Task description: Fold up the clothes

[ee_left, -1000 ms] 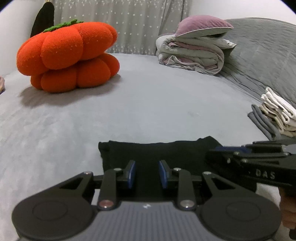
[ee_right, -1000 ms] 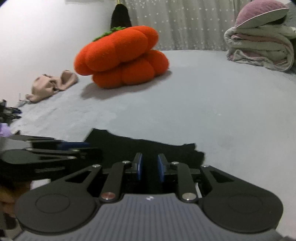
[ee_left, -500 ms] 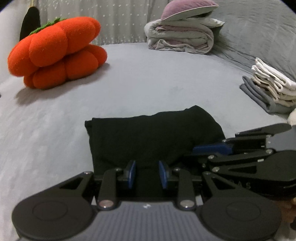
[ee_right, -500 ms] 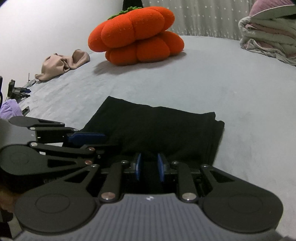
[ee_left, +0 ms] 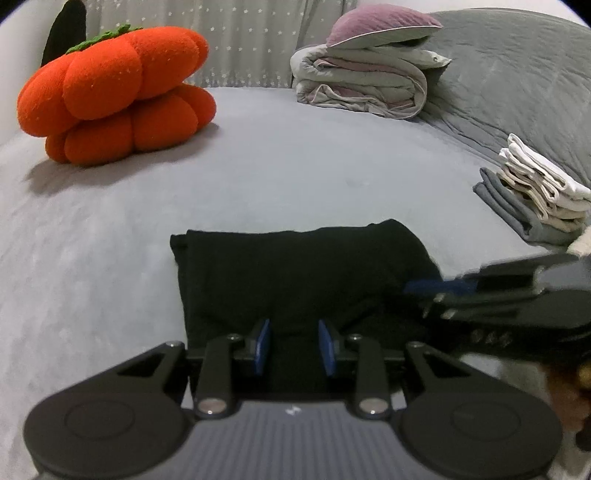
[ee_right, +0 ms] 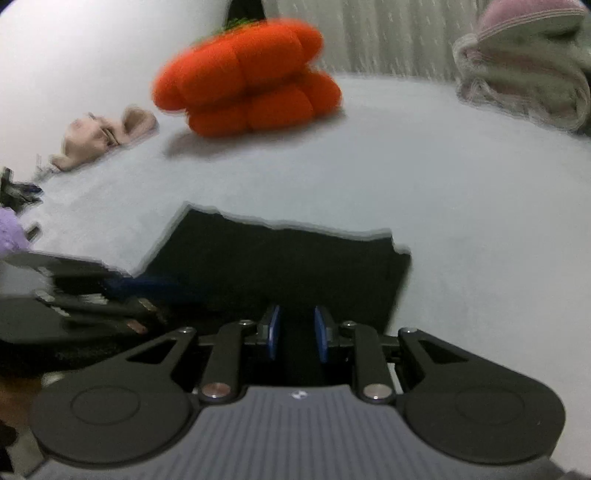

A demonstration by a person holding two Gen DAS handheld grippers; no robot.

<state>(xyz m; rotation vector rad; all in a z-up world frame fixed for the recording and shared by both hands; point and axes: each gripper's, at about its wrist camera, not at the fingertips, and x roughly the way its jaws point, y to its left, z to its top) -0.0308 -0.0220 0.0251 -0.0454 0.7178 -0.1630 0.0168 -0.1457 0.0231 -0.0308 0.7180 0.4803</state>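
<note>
On grey bedding, black garment [ee_left: 295, 273] lies folded.

A black garment [ee_left: 295, 269] lies folded into a flat rectangle on the grey bed [ee_left: 295, 177], long side running nine to three o'clock, near edge slightly rumpled.

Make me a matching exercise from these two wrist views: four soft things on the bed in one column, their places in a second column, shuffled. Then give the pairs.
Things
1. black garment
2. orange pumpkin cushion
3. folded white and grey stack
4. purple pillow

Places
A. on top of the rolled duvet at the back
B. right edge of the left wrist view
C. far left of the bed, near the curtain
D. flat on the bed just ahead of both grippers

Pairs: 1-D, 2-C, 3-B, 4-A
</note>
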